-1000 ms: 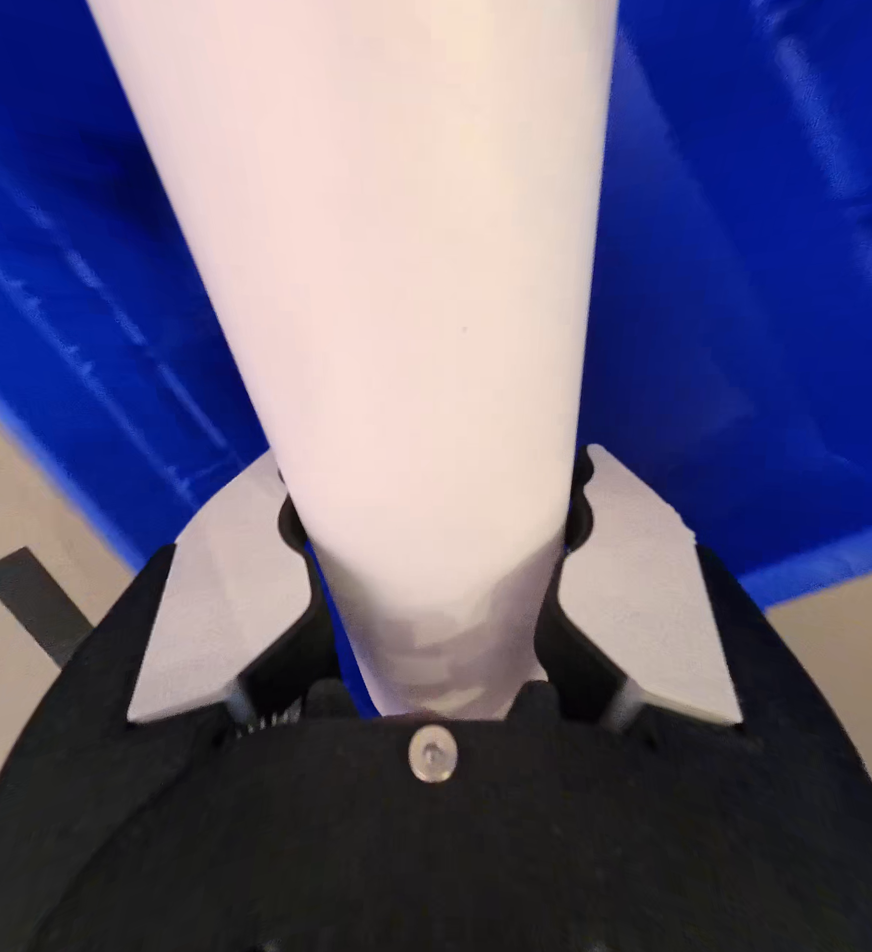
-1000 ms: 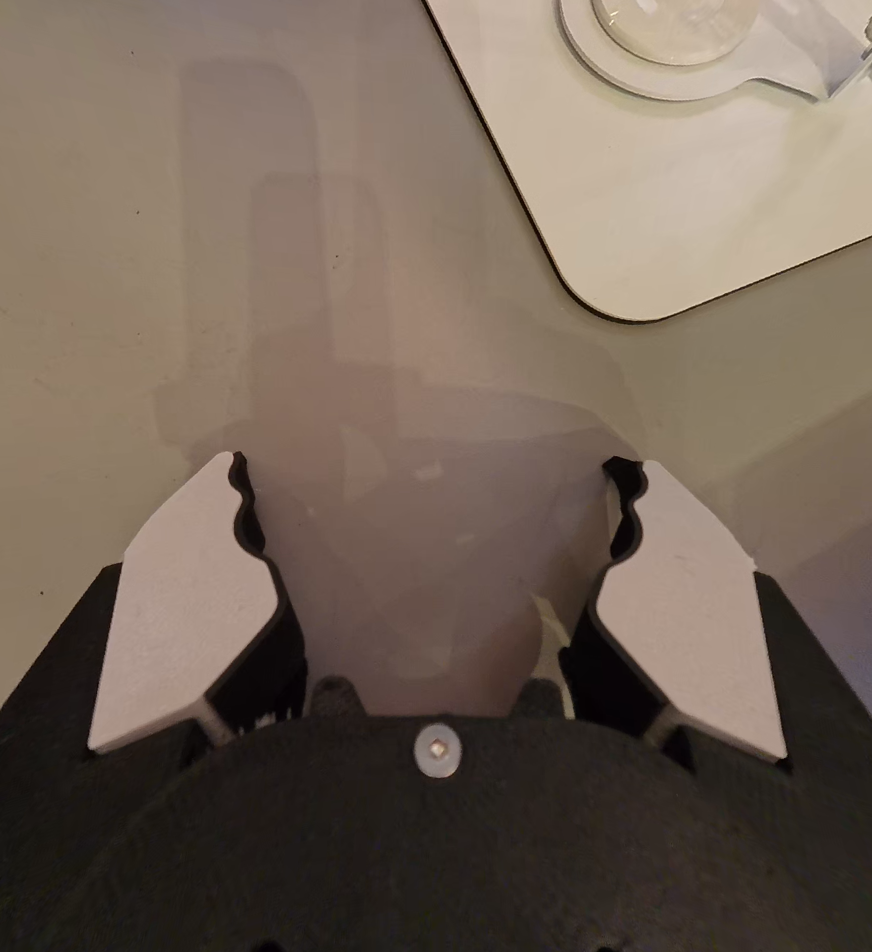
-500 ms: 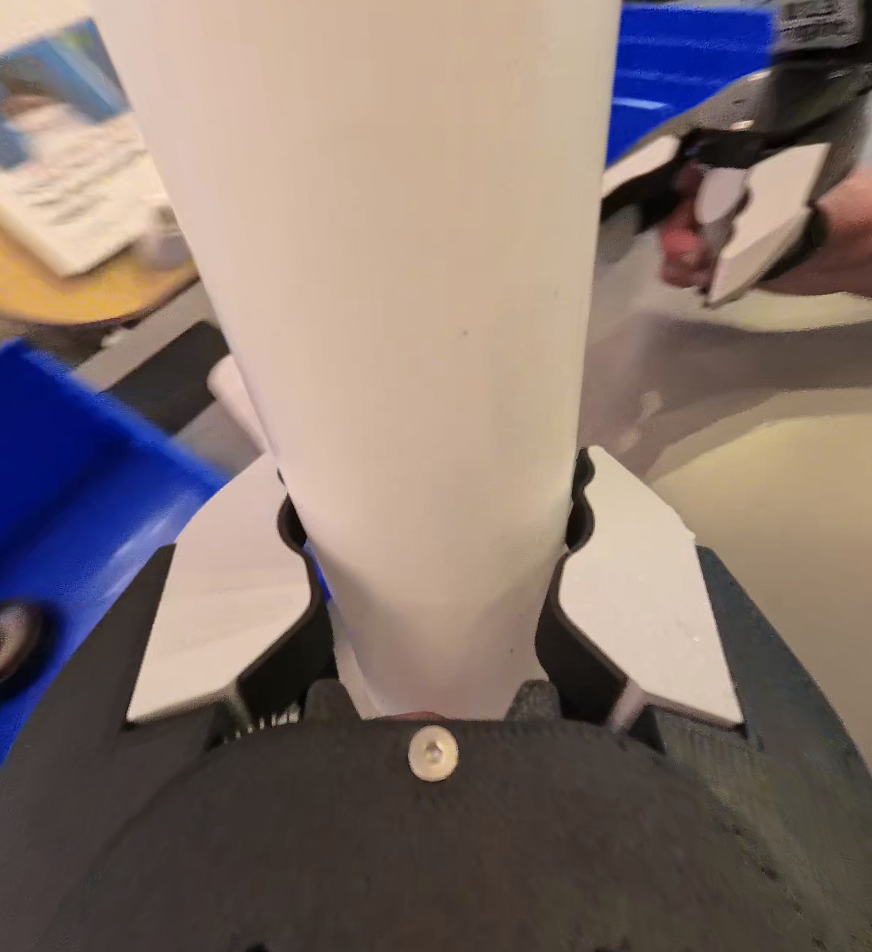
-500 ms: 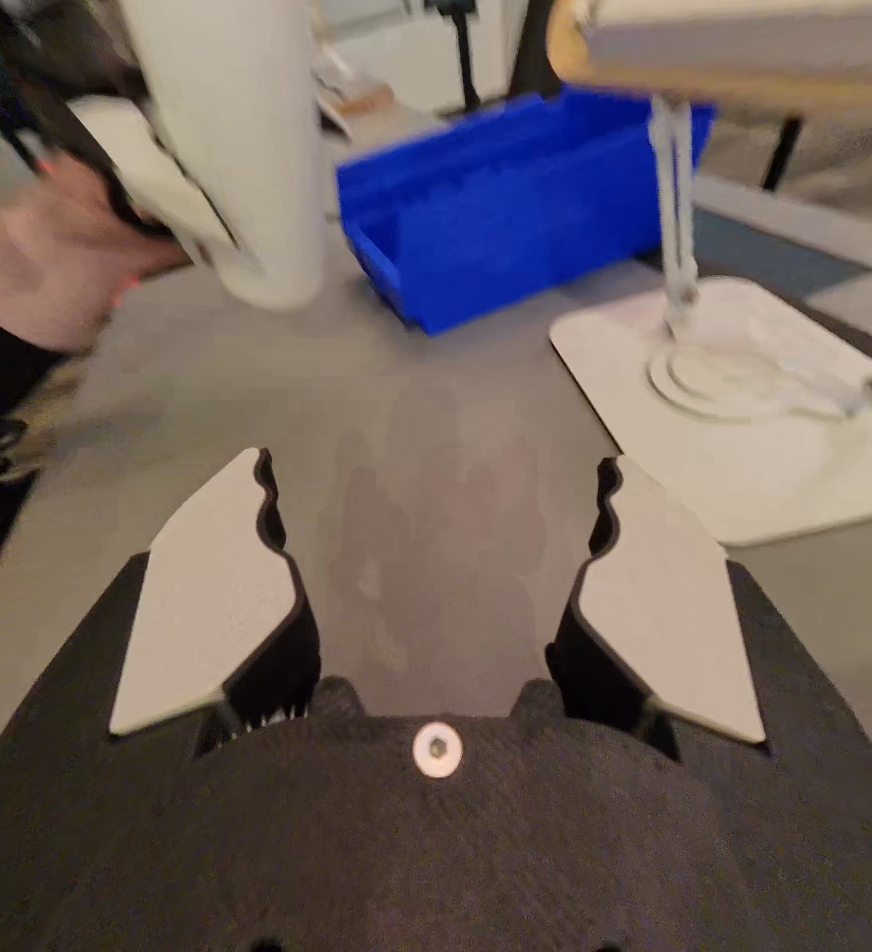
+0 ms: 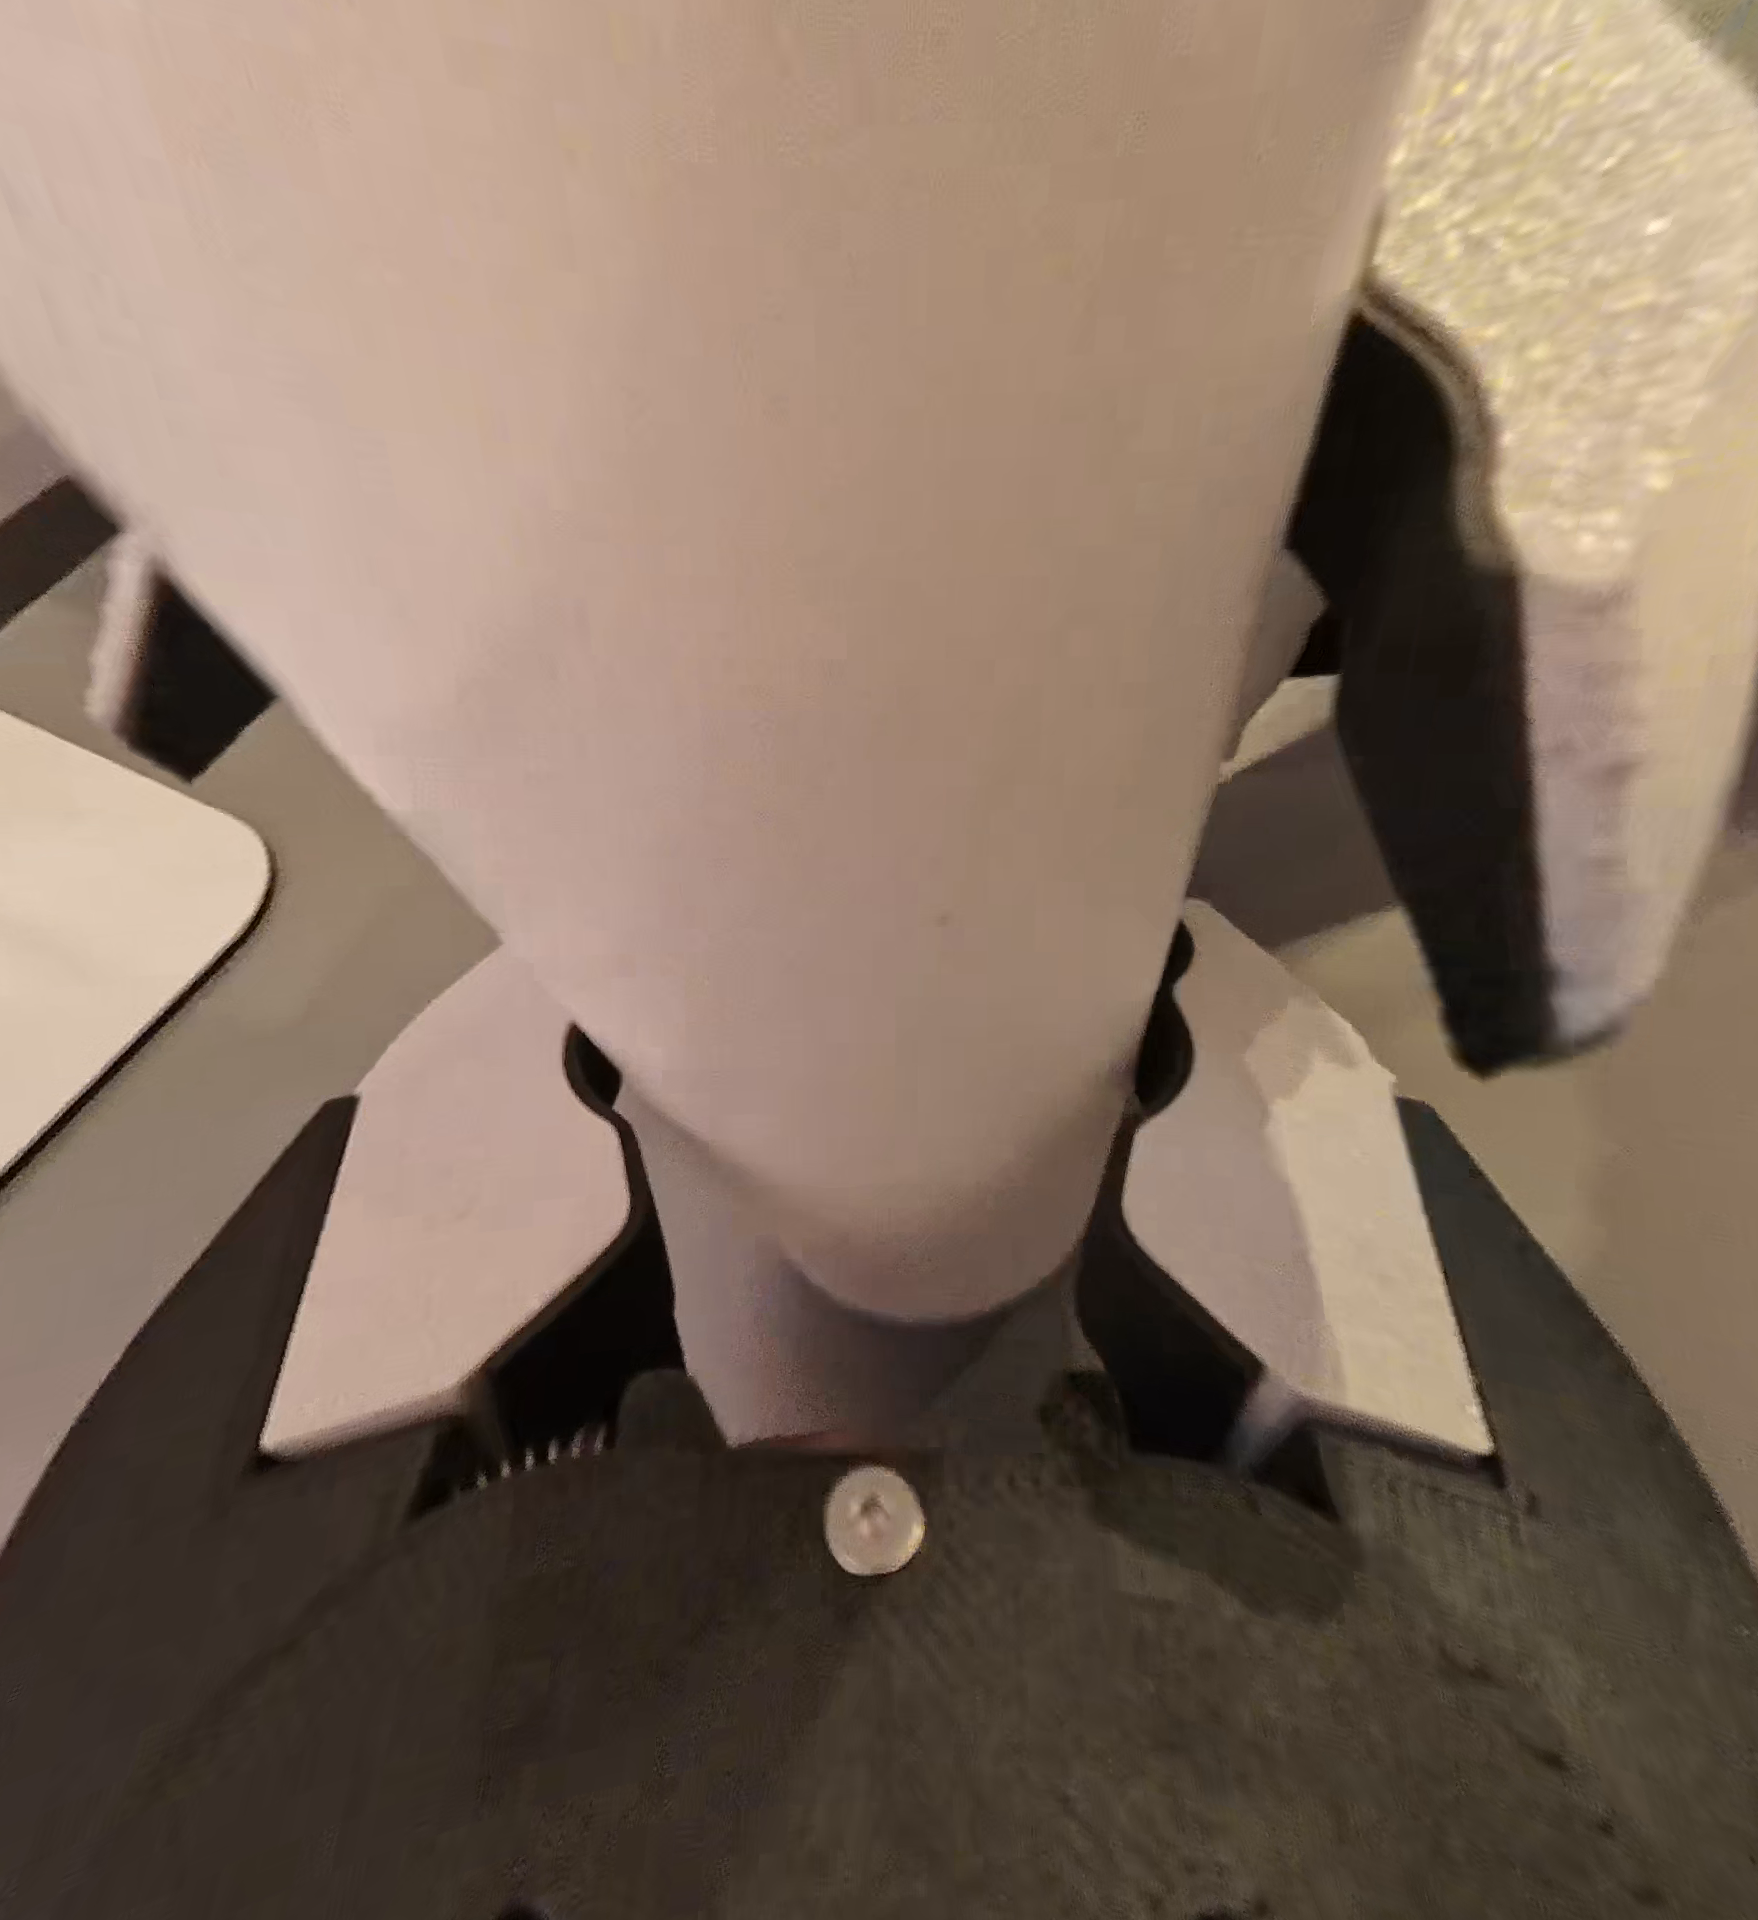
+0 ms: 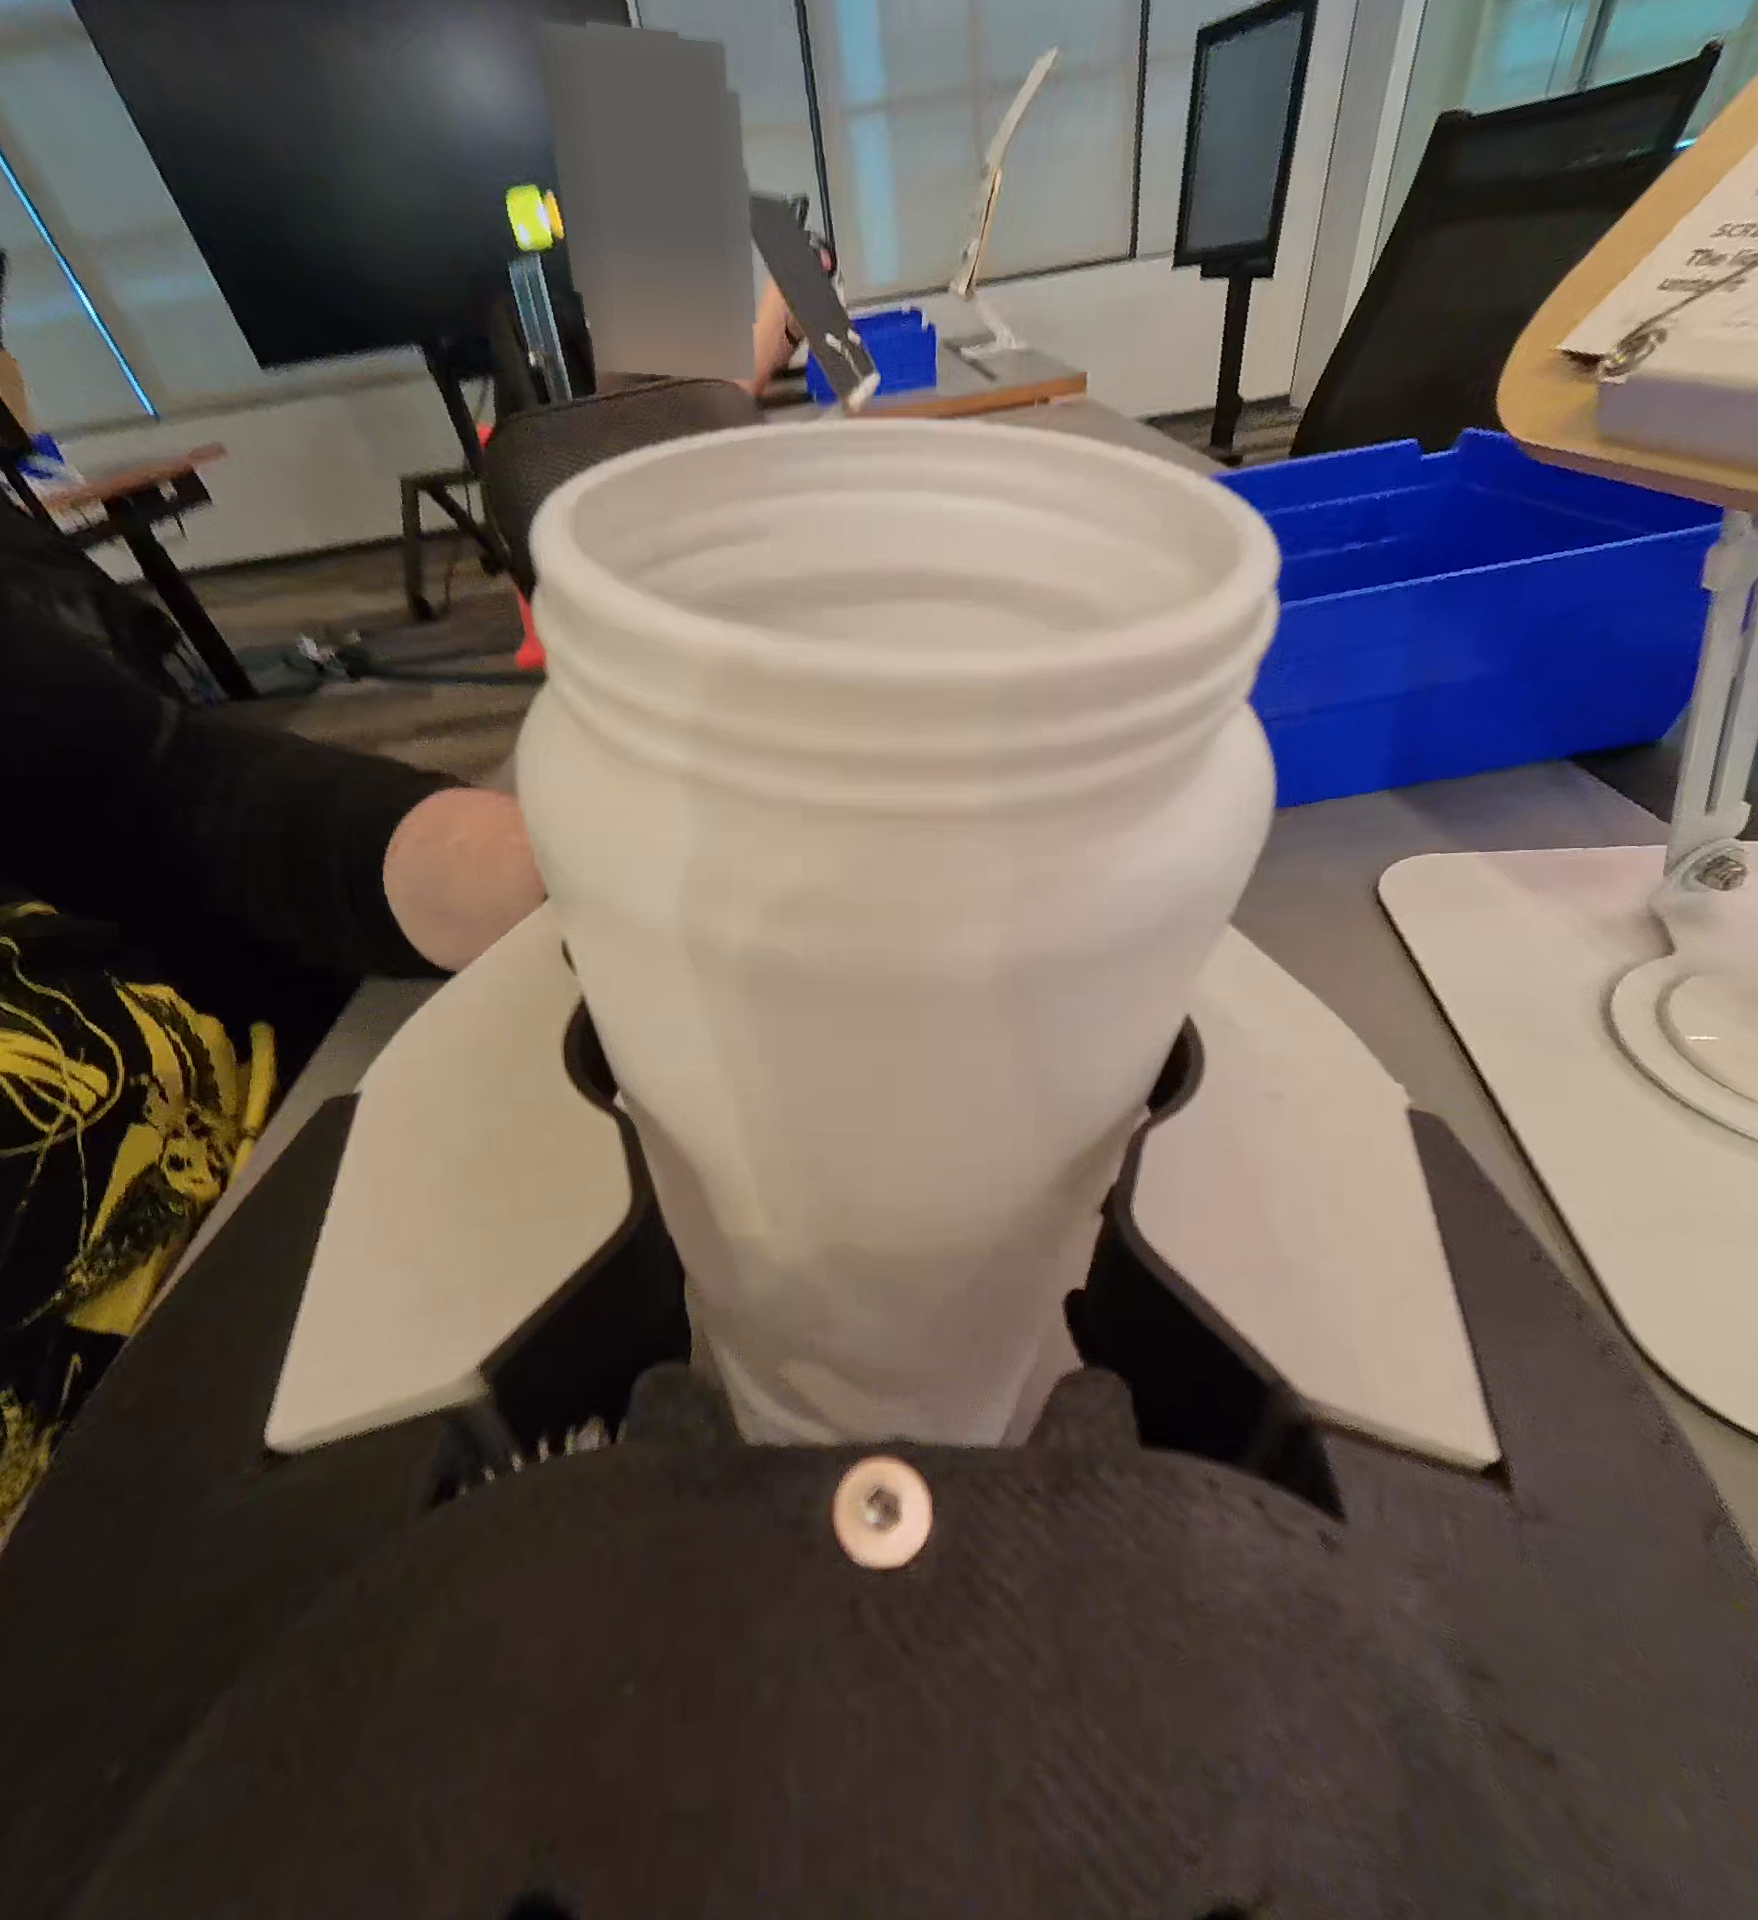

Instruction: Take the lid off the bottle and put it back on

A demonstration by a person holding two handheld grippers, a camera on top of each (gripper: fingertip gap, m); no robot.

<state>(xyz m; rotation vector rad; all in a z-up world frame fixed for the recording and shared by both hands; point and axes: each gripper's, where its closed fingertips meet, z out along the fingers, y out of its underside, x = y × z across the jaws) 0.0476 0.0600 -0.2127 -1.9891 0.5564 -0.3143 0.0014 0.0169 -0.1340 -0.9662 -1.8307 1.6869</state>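
1. The white bottle is lidless, its threaded mouth open, held above the grey table
2. Left gripper and right gripper both pinch its body
3. A blue bin sits behind

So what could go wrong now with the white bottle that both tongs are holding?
1. Both the left tongs and the right tongs pinch the same bottle. Pulling different ways might make its smooth sides slip.
2. Its mouth is open and no lid shows in either view, so putting the lid back on may stall.
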